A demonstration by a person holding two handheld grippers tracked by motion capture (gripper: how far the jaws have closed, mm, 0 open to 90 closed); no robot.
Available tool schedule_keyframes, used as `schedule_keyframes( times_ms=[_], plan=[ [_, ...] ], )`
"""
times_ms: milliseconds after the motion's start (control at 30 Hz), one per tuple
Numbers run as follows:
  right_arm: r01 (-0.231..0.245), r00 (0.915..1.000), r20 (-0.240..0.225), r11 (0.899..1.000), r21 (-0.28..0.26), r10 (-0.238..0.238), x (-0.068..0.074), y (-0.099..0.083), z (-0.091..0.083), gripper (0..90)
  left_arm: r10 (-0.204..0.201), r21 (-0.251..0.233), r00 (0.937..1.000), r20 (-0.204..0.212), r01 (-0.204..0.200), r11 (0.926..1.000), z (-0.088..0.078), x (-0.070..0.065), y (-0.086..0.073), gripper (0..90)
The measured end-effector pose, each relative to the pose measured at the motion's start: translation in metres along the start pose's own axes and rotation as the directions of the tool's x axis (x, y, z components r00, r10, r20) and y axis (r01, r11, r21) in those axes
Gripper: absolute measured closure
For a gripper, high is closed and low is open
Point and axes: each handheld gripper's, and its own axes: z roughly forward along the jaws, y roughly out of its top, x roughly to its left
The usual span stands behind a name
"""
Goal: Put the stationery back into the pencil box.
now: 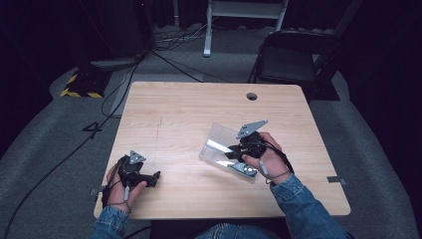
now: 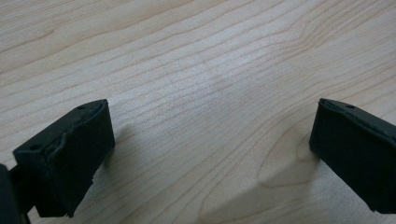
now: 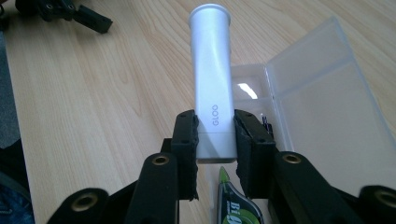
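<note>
The right tool point(image 3: 215, 135) pinches the near end of a silver glue-stick tube point(image 3: 212, 70) above the clear plastic case point(image 3: 322, 93) right of centre on the wooden surface point(image 1: 174, 114), so the smooth tube could slip out, while the left tool point(image 2: 210, 149) rests wide and empty.

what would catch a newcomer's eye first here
First, the white glue stick marked GLOO, clamped between the right gripper fingers and pointing out over the wooden table. Just beside it lies an open clear plastic case. The left gripper rests near the table's front left edge, fingers spread.
</note>
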Motion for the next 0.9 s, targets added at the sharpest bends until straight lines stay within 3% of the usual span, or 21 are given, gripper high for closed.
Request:
schedule_keyframes(
  times_ms=[333, 900],
  plan=[
    [-0.02, 0.9998, 0.009, 0.995, 0.098, 0.019, -0.009, -0.01, 0.012, 71.7, 0.0, 0.0, 1.0, 0.0, 0.0, 1.0, 0.0, 0.0, 0.0, 0.3],
    [-0.047, 0.9989, 0.01, 0.983, 0.176, 0.046, -0.018, -0.02, 0.028, 71.7, 0.0, 0.0, 1.0, 0.0, 0.0, 1.0, 0.0, 0.0, 0.0, 0.3]
  ],
)
